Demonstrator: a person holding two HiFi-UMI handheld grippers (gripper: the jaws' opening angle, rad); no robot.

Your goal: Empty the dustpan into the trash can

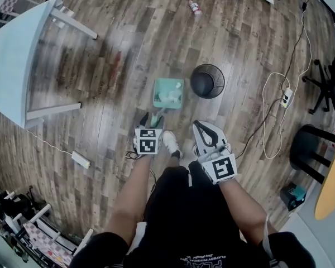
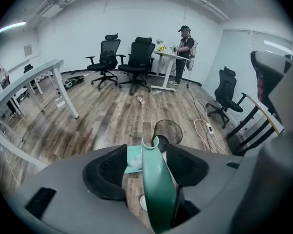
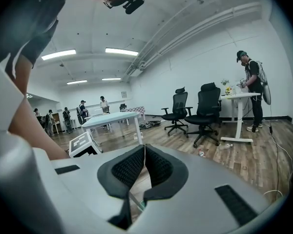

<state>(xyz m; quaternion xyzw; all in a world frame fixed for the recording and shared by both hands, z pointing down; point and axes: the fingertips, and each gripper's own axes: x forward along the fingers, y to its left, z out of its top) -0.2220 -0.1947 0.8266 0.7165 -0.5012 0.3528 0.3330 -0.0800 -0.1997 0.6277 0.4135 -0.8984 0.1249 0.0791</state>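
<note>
Though half hidden, dustpan [image 2: 156, 189] between jaws

The dustpan [image 1: 168, 92] at frame centre is mint green, its handle [image 2: 158, 189] darker green, and the trash can [image 1: 207, 80] right of it is black mesh. The floor [image 1: 128, 38] is brown-grey wood plank with a reddish smear [image 1: 116, 61], the table [image 1: 17, 66] at upper left white. The left gripper [image 2: 145, 155] and right gripper [image 3: 142, 167] are grey with black ribbed pads [image 2: 105, 172] and black-and-white square markers [image 1: 147, 141].

Dustpan [image 1: 168, 92]: mint green, pan resting on the wood floor [image 1: 128, 49], white scraps inside, long handle rising from its near edge. Trash can [image 1: 207, 80]: black, round, mesh-walled, upright, just right of the pan.
</note>
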